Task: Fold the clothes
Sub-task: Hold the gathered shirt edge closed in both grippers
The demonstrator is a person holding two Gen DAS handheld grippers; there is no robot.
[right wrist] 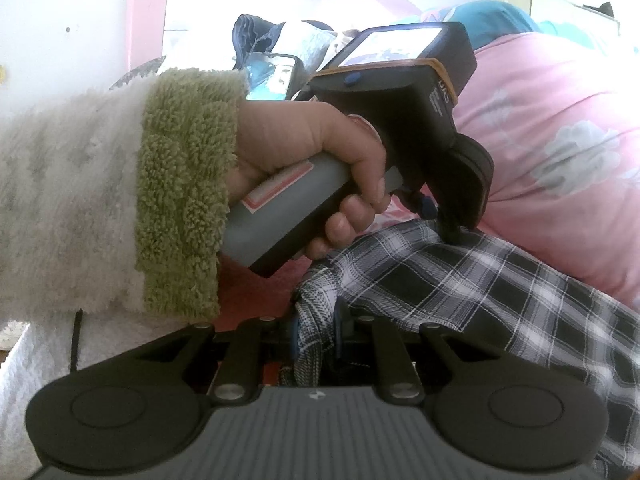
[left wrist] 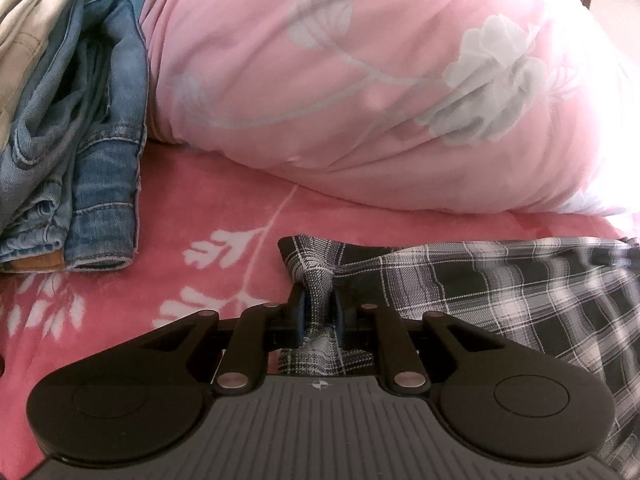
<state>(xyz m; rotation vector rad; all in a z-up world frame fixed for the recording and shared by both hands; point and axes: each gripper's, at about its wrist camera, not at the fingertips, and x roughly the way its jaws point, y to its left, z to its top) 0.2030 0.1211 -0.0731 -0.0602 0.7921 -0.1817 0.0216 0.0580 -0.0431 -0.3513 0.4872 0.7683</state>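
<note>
A black-and-white plaid garment lies on the pink leaf-print bedsheet, spreading off to the right. My left gripper is shut on a bunched corner of it, the fabric pinched between the blue-edged pads. In the right wrist view, my right gripper is shut on another bunched edge of the plaid garment. Ahead of it a hand in a fluffy white-and-green sleeve holds the left gripper, whose fingers press down into the cloth.
A stack of folded jeans with a beige garment on top sits at the left. A big pink floral duvet is heaped behind the garment. A lit phone stands at the back near the wall.
</note>
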